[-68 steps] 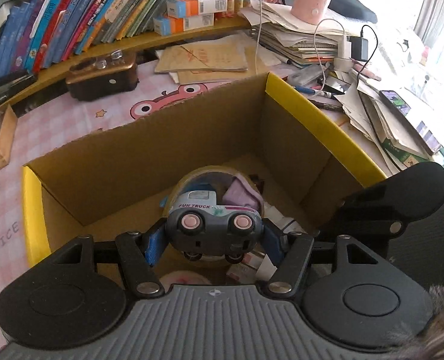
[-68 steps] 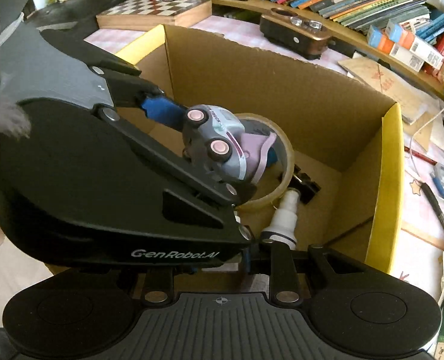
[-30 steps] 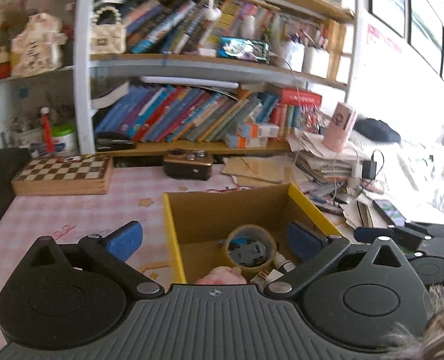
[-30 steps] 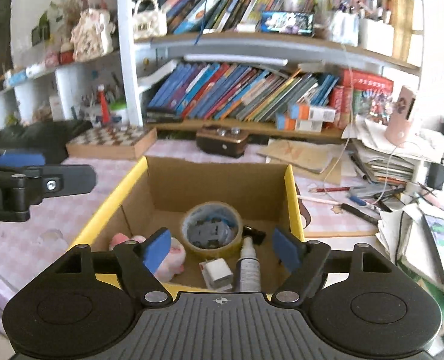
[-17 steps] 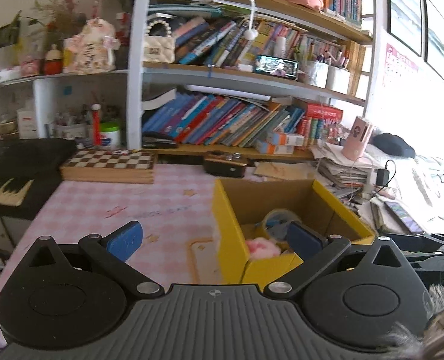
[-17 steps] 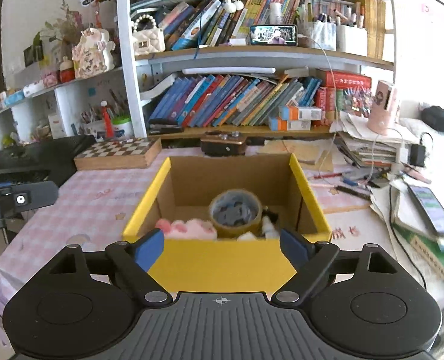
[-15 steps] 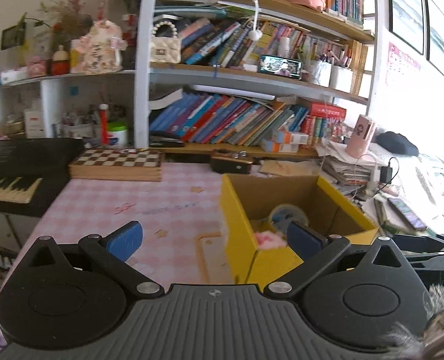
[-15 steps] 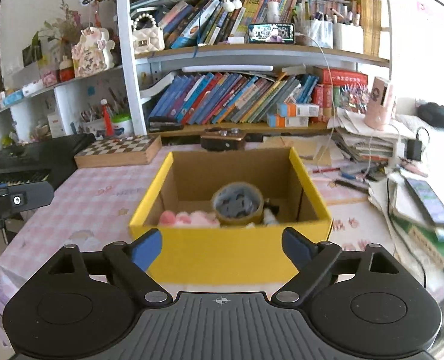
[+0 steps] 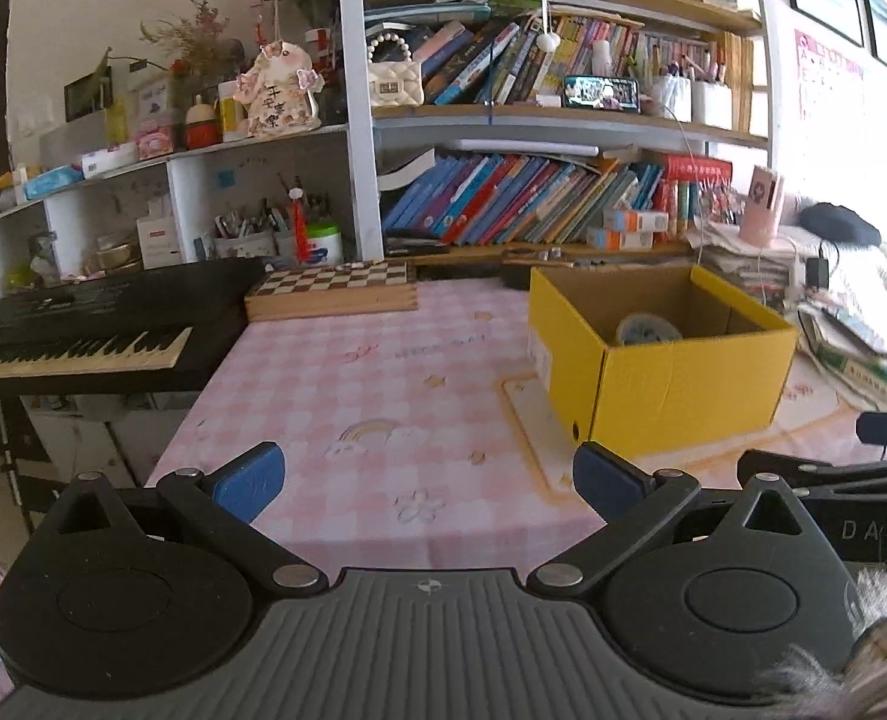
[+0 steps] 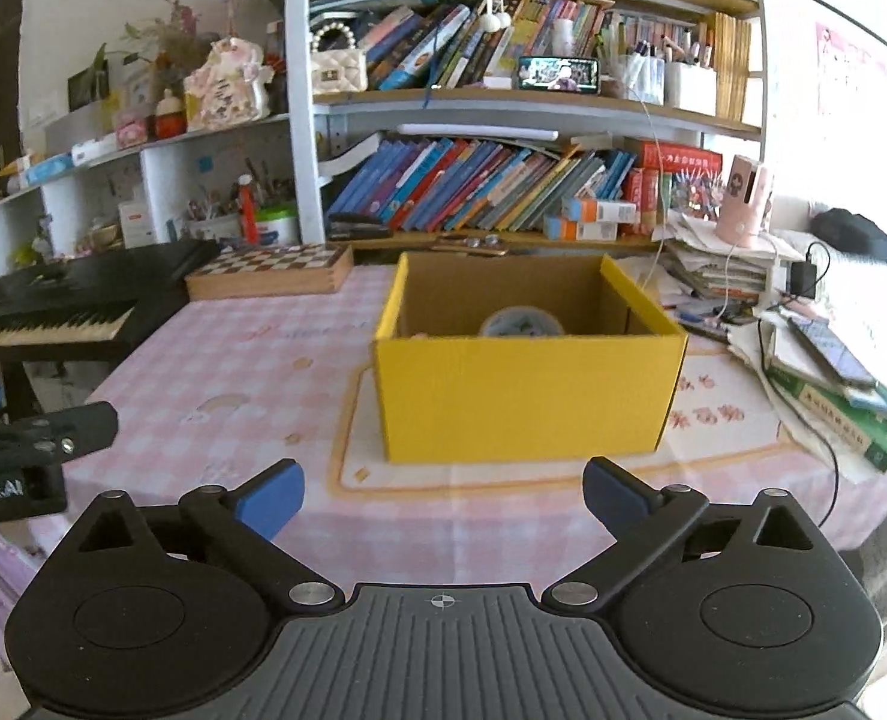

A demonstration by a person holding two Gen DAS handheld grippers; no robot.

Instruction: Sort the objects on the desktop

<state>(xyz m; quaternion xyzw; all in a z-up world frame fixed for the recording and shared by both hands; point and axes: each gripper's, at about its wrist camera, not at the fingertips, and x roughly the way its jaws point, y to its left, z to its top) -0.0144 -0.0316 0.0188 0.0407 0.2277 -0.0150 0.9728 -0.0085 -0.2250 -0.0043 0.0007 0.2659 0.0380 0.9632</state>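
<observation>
Right wrist view: right tongs spread and empty before the yellow box on the bench; left tongs likewise spread, holding nothing.

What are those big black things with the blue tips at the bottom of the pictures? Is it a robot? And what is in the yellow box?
Not a robot. A person holds one grabbing tool in each hand, each with a small camera looking along its two fingers. One picture comes from the left gripper, the other from the right gripper. The blue tips are soft finger pads. Both grippers are open and hold nothing. On the pink checked tablecloth stands a yellow box with a roll of tape peeking out. A chessboard box lies behind.
</observation>
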